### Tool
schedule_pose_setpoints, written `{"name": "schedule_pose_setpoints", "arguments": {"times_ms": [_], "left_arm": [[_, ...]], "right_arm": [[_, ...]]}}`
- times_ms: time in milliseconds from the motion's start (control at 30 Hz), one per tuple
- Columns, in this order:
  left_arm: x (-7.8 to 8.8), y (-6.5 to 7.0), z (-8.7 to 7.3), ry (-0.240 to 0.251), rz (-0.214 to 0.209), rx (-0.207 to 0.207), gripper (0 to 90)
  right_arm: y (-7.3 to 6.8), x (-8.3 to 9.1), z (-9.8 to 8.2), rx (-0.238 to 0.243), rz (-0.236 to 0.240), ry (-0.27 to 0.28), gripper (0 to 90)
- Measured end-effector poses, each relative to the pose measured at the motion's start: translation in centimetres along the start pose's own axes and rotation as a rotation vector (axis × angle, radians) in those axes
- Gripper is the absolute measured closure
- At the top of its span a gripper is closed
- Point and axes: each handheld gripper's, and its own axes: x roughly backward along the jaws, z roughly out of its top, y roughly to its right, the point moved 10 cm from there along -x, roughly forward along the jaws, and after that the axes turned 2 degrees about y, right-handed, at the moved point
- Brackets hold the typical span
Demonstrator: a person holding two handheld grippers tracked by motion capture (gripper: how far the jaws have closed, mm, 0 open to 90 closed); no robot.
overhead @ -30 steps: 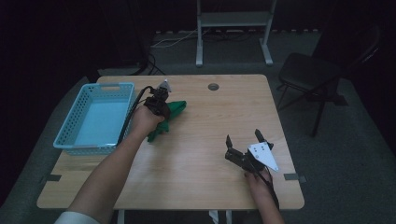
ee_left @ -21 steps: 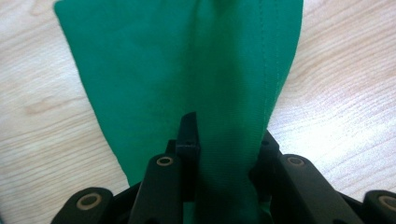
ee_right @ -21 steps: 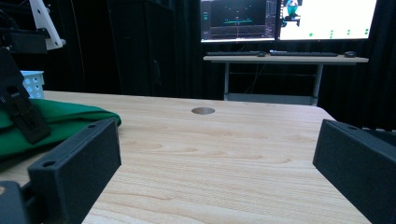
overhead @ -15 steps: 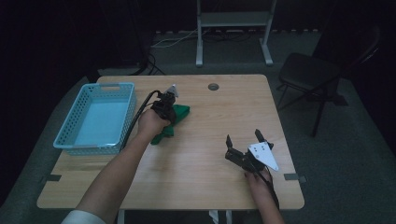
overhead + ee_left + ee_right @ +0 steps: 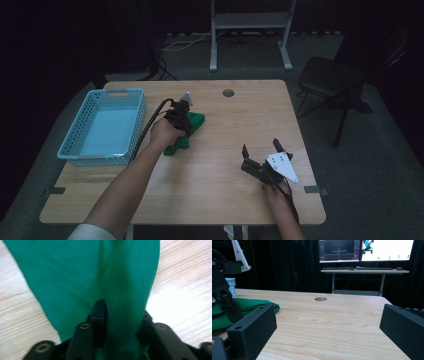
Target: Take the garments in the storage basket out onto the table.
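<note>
Left gripper view: green cloth between jaws.

On the tabletop, a basket sits at the left edge. A cloth lies just right of it. A chair stands beyond the tabletop's right side, on the floor.

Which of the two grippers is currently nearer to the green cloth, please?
Left. The left gripper sits on the green cloth, jaws astride a fold. The right gripper hovers apart, over bare table.
</note>
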Motion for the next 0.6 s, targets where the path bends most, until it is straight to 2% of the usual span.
{"name": "schedule_pose_setpoints", "arguments": {"times_ms": [100, 133, 167, 233, 367, 400, 433, 500, 600], "left_arm": [[-0.2, 0.7, 0.0, 0.000, -0.005, -0.013, 45.1], [-0.3, 0.8, 0.0, -0.004, 0.006, -0.014, 40.0], [-0.4, 1.0, 0.1, 0.001, 0.013, -0.006, 39.7], [-0.5, 1.2, 0.2, 0.014, 0.008, -0.005, 31.7], [-0.5, 1.2, 0.2, 0.034, 0.000, 0.009, 29.1], [-0.5, 1.3, 0.2, 0.035, -0.018, 0.014, 29.1], [-0.6, 1.4, 0.3, 0.033, -0.028, 0.019, 23.3], [-0.6, 1.5, 0.2, 0.032, -0.016, -0.002, 21.0], [-0.6, 1.5, 0.2, 0.037, -0.015, 0.008, 21.0]], "right_arm": [[0.0, 0.0, 0.0, 0.001, -0.001, 0.000, 0.3], [0.0, 0.0, 0.0, 0.000, 0.000, 0.000, 0.3], [0.0, 0.0, 0.0, -0.002, 0.000, -0.001, 0.3], [0.0, 0.0, 0.0, -0.001, -0.001, -0.002, 0.3], [0.0, 0.0, 0.0, 0.000, 0.001, 0.000, 0.3], [0.0, 0.0, 0.0, 0.000, 0.001, -0.001, 0.3], [0.0, 0.0, 0.0, 0.000, 0.001, 0.000, 0.3], [0.0, 0.0, 0.0, -0.001, 0.002, 0.001, 0.3], [0.0, 0.0, 0.0, -0.002, 0.001, -0.001, 0.3]]}}
